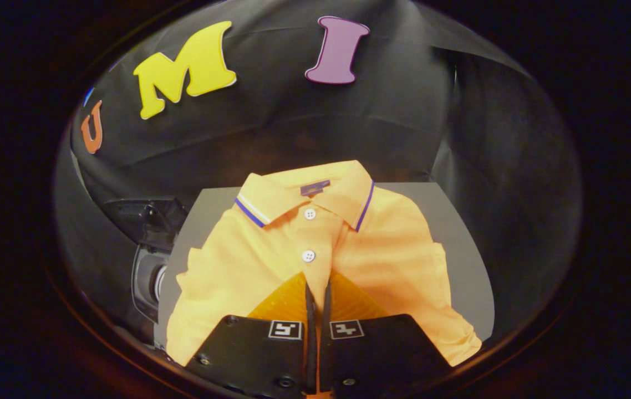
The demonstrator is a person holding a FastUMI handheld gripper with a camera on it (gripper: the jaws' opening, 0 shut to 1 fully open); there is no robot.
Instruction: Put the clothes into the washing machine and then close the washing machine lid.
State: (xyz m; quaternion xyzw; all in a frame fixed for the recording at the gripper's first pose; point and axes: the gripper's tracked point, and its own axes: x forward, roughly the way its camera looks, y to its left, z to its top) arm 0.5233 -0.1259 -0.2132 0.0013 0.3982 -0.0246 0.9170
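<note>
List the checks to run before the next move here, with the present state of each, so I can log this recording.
1. Fingers closed: ok, they stand nearly together with a thin gap.
2. Shirt fabric pinched between the fingers: cannot tell; the placket runs right at their tips, contact not clear.
3. Shirt still folded and flat on the grey board: ok, collar and buttons face up.
4. Washing machine within sight: ok, a dark machine body sits beside the board, left of the shirt.
5. Machine lid open for loading: cannot tell, its opening is not visible.
6. Shirt clear of other items: ok, nothing lies on it.
</note>
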